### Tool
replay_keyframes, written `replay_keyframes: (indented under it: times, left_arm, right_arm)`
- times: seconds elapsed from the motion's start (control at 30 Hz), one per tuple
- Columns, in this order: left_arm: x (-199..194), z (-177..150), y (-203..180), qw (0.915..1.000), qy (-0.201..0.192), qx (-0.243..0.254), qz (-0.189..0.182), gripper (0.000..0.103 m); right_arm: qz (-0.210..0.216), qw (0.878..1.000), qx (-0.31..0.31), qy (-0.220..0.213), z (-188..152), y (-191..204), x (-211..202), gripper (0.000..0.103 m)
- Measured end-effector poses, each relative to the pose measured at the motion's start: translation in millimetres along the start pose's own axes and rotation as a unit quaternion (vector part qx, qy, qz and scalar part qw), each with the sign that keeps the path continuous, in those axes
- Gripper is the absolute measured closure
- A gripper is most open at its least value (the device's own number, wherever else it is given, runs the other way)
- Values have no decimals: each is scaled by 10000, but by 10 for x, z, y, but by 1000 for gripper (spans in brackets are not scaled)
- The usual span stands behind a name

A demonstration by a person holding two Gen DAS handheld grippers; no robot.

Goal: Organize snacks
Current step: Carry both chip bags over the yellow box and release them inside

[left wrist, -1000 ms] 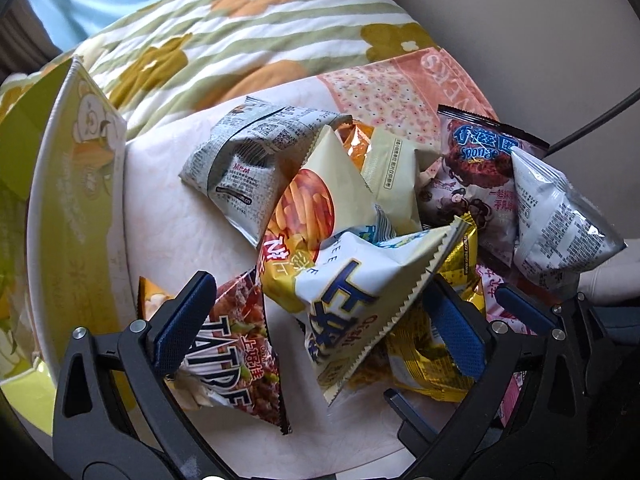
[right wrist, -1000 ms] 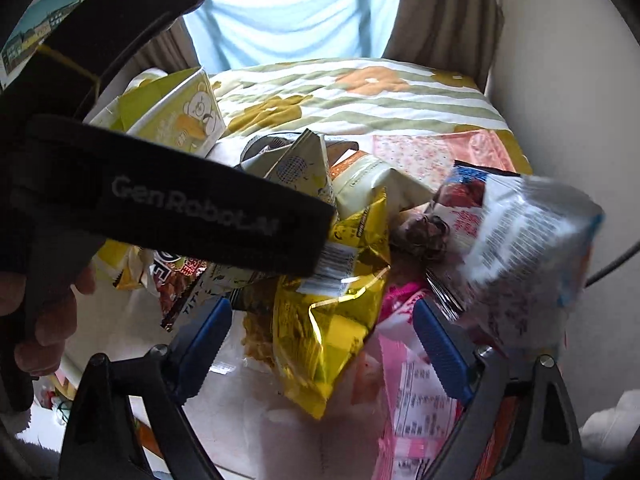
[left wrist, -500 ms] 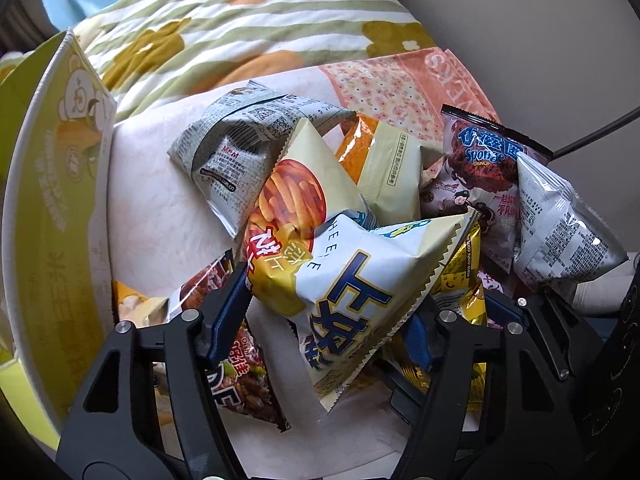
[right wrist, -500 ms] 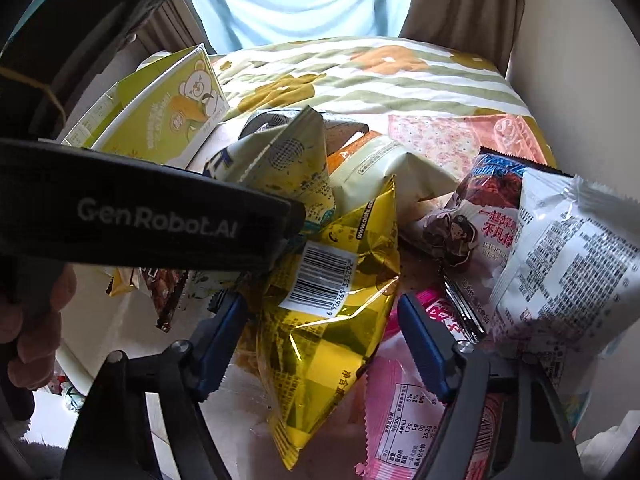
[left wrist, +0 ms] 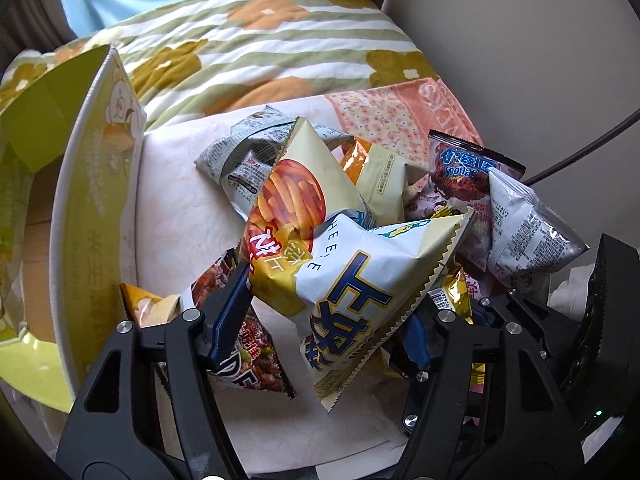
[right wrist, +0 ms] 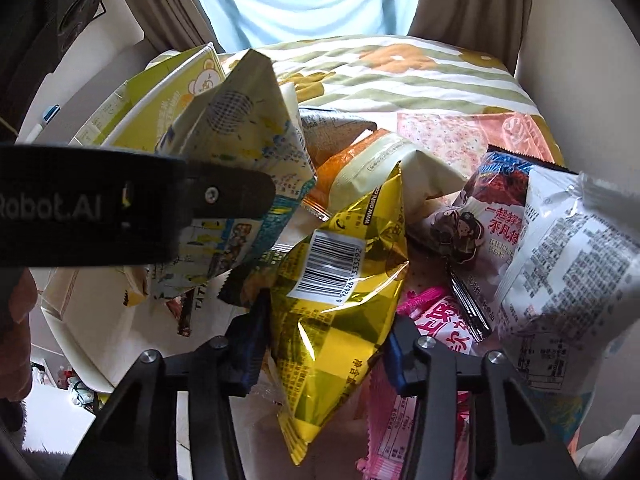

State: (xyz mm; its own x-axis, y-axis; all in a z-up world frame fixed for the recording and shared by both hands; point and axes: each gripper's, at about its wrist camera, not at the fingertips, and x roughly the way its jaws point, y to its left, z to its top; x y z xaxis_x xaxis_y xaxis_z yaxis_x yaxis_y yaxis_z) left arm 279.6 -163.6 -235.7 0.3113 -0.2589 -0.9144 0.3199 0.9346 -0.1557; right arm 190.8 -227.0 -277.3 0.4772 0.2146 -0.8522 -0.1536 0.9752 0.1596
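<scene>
Daylight pours through a pale blue curtain point(right wrist: 312, 4) at the far end, framed by brown drapes point(right wrist: 468, 4) on either side. Below it spreads a bed quilt point(left wrist: 256, 48), striped white and olive with orange and mustard flowers. A peach patterned cloth point(left wrist: 400, 116) lies over its near end. A plain beige wall point(left wrist: 520, 40) runs along the right, with a dark cable point(left wrist: 580, 152) crossing it.

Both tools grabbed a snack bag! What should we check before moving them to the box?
1. Left tool shut on the cream bag: ok.
2. Right tool shut on the gold bag: ok.
3. Cream bag off the pile: ok, it looks raised.
4. Gold bag free of the pink bag: cannot tell.
5. Box open: ok.
6. Room inside the box: cannot tell.
</scene>
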Motion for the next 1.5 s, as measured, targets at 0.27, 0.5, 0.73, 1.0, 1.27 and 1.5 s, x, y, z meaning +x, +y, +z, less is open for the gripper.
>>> replay_keyframes:
  times: [0.27, 0.5, 0.73, 1.0, 1.27, 1.5]
  left_arm:
    - [-599, 22, 121, 9979, -639, -110, -64, 40]
    - [-1148, 28, 406, 9925, -1200, -164, -138, 40]
    - [-1555, 7, 943, 9886, -1488, -123, -179, 40]
    - [-1849, -82, 1879, 9869, -1574, -329, 83, 40]
    - [-1741, -221, 2831, 9895, -1278, -511, 441, 40]
    - [-1372, -333, 3183, 9937, -748, 12, 835, 40]
  right_arm:
    - [-115, 9994, -57, -326, 110, 98, -404, 59]
    - [-330, 9977, -42, -595, 245, 224, -716, 59]
    - [-544, 9935, 123, -988, 540, 521, -970, 59]
    - [-325, 9906, 70, -1327, 1086, 1144, -1025, 59]
    - [-69, 9918, -212, -1259, 1463, 1859, -586, 59]
    - [-18, 9956, -192, -919, 1531, 2328, -156, 59]
